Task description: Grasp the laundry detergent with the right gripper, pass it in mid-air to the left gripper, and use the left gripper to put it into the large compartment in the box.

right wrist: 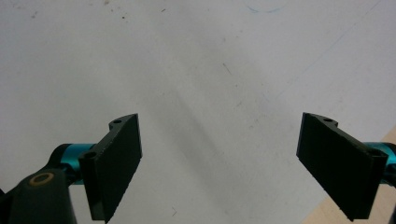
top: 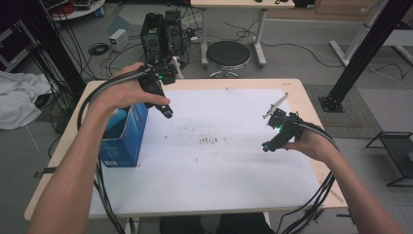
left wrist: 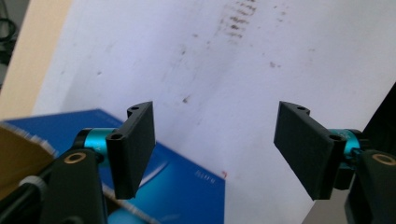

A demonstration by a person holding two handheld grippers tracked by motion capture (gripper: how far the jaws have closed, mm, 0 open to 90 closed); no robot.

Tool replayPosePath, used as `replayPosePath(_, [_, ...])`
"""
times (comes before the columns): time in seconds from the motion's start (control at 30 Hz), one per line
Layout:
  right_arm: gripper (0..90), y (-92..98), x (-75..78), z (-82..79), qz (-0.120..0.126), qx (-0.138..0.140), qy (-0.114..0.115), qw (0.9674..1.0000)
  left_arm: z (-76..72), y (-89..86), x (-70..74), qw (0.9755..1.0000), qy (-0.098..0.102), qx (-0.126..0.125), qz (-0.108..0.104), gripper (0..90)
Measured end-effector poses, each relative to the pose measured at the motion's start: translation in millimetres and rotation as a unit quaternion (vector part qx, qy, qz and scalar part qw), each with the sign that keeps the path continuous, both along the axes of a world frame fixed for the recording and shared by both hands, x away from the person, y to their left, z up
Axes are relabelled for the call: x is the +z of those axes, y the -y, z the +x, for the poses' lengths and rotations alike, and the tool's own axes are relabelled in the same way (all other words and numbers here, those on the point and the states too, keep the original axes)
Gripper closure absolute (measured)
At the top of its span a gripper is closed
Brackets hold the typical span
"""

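Note:
A blue carton point(top: 124, 139) stands open-topped at the left of the white sheet point(top: 219, 175) that covers the table. My left gripper point(top: 166, 112) hovers just right of the carton's top, pointing down toward the sheet. In the left gripper view the jaws of my left gripper point(left wrist: 215, 149) stand apart with nothing between them, and the blue carton point(left wrist: 182, 184) lies below them at the lower left. My right gripper point(top: 267, 146) is held low over the right side of the sheet. Its jaws point(right wrist: 219, 163) are wide apart over bare white sheet point(right wrist: 196, 70).
Small brown stains point(top: 209, 140) mark the middle of the sheet. The wooden table edge point(top: 311, 105) frames the sheet. Beyond the table stand a black stool point(top: 229, 53), computer gear point(top: 163, 31) and cables on the floor.

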State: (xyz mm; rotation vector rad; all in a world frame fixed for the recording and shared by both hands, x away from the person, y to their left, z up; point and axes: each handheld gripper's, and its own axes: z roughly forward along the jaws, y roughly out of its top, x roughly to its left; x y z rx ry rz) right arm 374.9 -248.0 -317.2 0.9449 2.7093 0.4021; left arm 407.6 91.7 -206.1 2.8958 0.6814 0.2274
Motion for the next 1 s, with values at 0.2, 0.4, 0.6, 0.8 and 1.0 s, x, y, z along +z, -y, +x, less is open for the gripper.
replayPosePath(0.2, [13.3,1.2,1.3,-2.2,0.0,-0.006,0.001,1.0,0.4,22.5,-21.4,0.9994,-0.019,-0.03,-0.007,22.8])
replayPosePath(0.4, [13.3,2.6,1.3,-2.1,0.001,-0.001,0.003,1.0,-1.8,38.9,-46.6,0.9987,-0.032,-0.039,0.001,22.8])
replayPosePath(0.6, [13.3,3.6,2.0,-1.5,0.002,0.0,0.006,1.0,-2.1,46.4,-70.2,0.9979,-0.049,-0.041,0.001,22.8])
replayPosePath(0.8, [13.3,4.1,0.8,0.2,0.001,-0.011,-0.004,0.9999,-0.2,49.7,-86.1,0.9974,-0.058,-0.041,0.005,22.8])
replayPosePath(1.0, [13.3,4.5,0.4,2.5,0.002,-0.009,0.0,1.0,0.0,49.7,-86.7,0.9977,-0.055,-0.04,0.007,22.8])
